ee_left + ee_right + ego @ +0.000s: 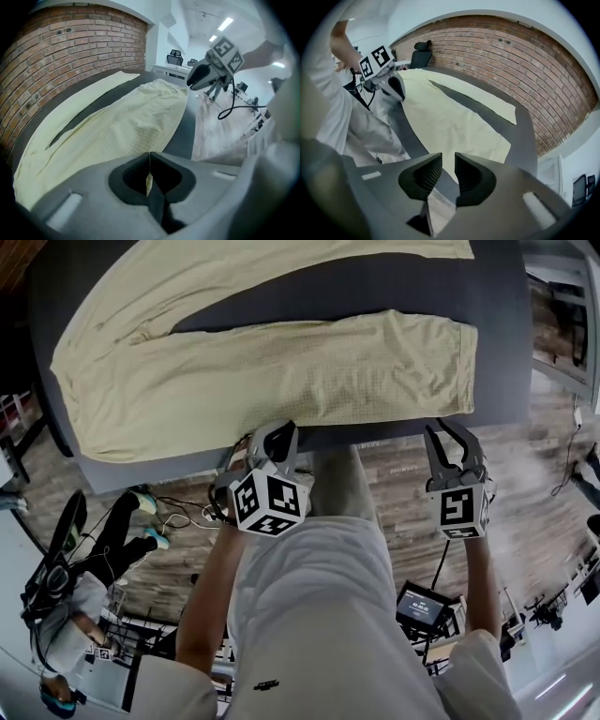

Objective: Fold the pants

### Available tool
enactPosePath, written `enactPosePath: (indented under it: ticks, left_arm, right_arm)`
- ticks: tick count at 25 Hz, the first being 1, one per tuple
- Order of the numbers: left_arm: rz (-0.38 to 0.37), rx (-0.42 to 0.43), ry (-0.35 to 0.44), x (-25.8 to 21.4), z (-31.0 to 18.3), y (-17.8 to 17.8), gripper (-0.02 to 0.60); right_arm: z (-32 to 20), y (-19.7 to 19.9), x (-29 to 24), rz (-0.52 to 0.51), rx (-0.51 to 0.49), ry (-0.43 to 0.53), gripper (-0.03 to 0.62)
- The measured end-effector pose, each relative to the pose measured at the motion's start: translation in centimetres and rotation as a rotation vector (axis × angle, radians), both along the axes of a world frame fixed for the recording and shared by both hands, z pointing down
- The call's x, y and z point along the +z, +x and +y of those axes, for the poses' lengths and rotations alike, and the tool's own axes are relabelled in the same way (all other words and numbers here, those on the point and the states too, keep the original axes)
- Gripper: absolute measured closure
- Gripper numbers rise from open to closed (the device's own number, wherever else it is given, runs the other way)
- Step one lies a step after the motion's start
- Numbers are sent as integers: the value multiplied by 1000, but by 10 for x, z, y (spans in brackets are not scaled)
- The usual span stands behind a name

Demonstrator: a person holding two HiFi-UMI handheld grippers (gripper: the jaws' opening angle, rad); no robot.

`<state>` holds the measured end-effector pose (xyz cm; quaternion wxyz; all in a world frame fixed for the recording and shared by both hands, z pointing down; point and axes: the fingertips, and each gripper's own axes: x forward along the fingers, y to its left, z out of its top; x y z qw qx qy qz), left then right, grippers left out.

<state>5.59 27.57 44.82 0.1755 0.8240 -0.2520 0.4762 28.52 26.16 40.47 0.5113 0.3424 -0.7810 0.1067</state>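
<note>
While flat, one pants; two grippers.

No legible text (tablet screen print too small to read).

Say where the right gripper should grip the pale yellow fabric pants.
Pinch the near leg's hem corner of the pale yellow fabric pants, coming from the dark grey table's near edge: they lie flat, and that corner is nearest the open right gripper.

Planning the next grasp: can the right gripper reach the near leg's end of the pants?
Probably yes: the right gripper, jaws open, hovers by the table edge, with nothing between it and the pants.
</note>
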Motion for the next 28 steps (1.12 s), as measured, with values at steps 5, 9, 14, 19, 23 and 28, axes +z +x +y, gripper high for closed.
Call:
enactPosePath:
  ticks: [5, 9, 14, 19, 23, 28]
  left_arm:
    - [19, -23, -21, -1, -1, -1, 571]
    - [59, -65, -47, -5, -4, -1, 571]
    - [66, -83, -60, -7, -5, -2, 571]
    - [64, -78, -57, -11, -6, -2, 571]
    - [68, -78, -53, -20, -10, -4, 571]
    - [61, -75, -36, -32, -17, -5, 571]
  right_arm:
    - [0, 18, 18, 80, -25, -23, 497]
    - [-4, 33, 34, 121, -19, -64, 497]
    - [5, 33, 52, 130, -47, -126, 516]
    - [9, 32, 51, 146, -56, -117, 588]
    - [5, 30, 41, 145, -60, -101, 588]
    - [-10, 27, 17, 118, -34, -37, 588]
